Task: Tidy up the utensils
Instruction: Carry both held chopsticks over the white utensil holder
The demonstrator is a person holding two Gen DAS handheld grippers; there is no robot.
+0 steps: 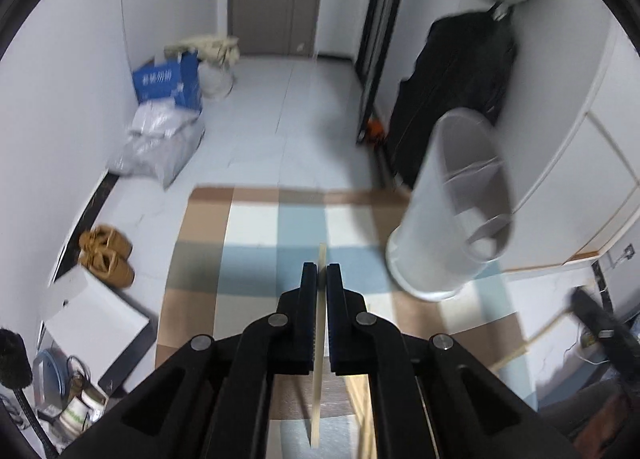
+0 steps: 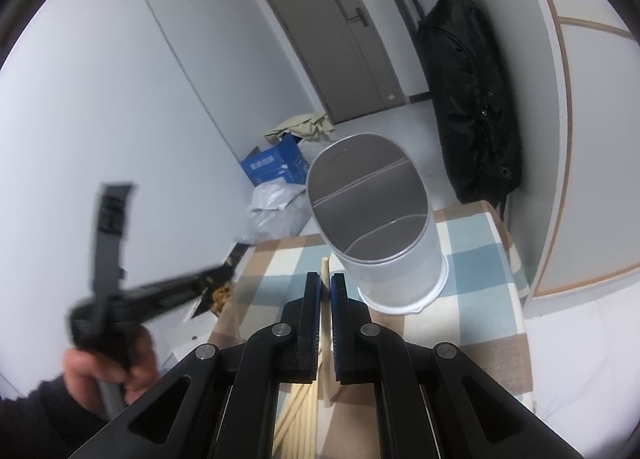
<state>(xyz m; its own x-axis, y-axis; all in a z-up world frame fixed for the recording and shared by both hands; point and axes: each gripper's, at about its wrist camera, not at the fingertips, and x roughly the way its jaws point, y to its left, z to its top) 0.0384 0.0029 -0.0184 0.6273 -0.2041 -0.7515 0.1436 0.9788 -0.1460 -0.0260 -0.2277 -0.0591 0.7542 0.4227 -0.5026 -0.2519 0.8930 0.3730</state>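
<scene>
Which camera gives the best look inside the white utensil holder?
The right wrist view: the white utensil holder stands centered with its mouth facing the camera, dividers and compartments clear. The left wrist view shows the holder off to the right, blurred, its opening seen at a slant.

We noted a checked cloth [image 1: 256, 243] in tan, pale blue and white. The utensil holder [image 2: 394, 255] was white outside, grey within. Chopsticks [image 2: 298, 419] were pale wood. A box [image 1: 168, 83] was blue; the shoes [image 1: 106, 255] tan.
</scene>
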